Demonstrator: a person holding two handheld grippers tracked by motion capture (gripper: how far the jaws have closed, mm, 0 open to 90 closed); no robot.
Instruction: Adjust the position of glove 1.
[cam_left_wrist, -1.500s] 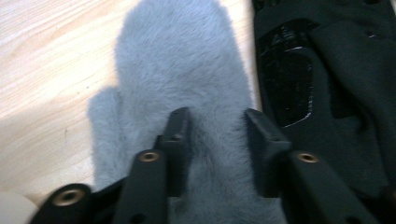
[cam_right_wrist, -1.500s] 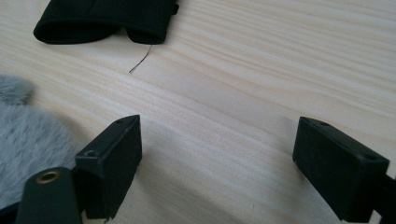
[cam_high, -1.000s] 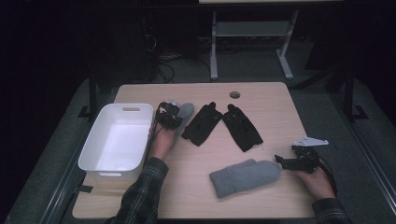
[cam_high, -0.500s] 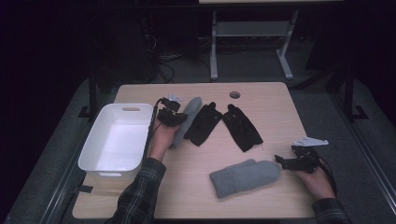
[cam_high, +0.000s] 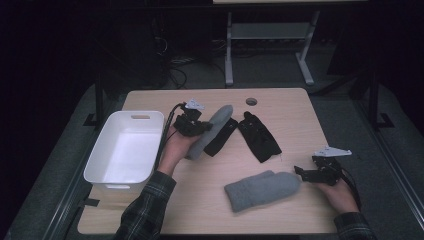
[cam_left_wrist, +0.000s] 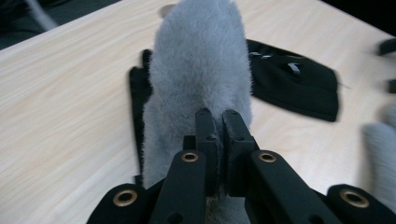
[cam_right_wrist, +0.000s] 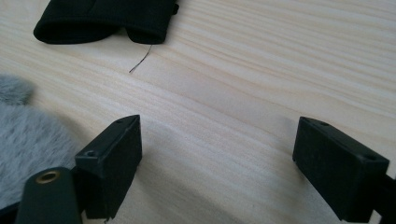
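My left gripper is shut on the cuff end of a grey fuzzy mitten, which stretches away over a black glove. In the left gripper view the jaws pinch the mitten. It covers part of one black glove, and the other black glove lies to its right. A second grey mitten lies flat near the front edge. My right gripper stands open just right of it, low over bare wood, with the mitten beside its left finger.
A white bin stands at the table's left, close behind my left hand. A second black glove lies mid-table. A round hole sits near the far edge. Bare wood spreads across the right half.
My left gripper has carried the grey mitten a little to the right, so it now hangs over the black glove. The right gripper has stayed put.
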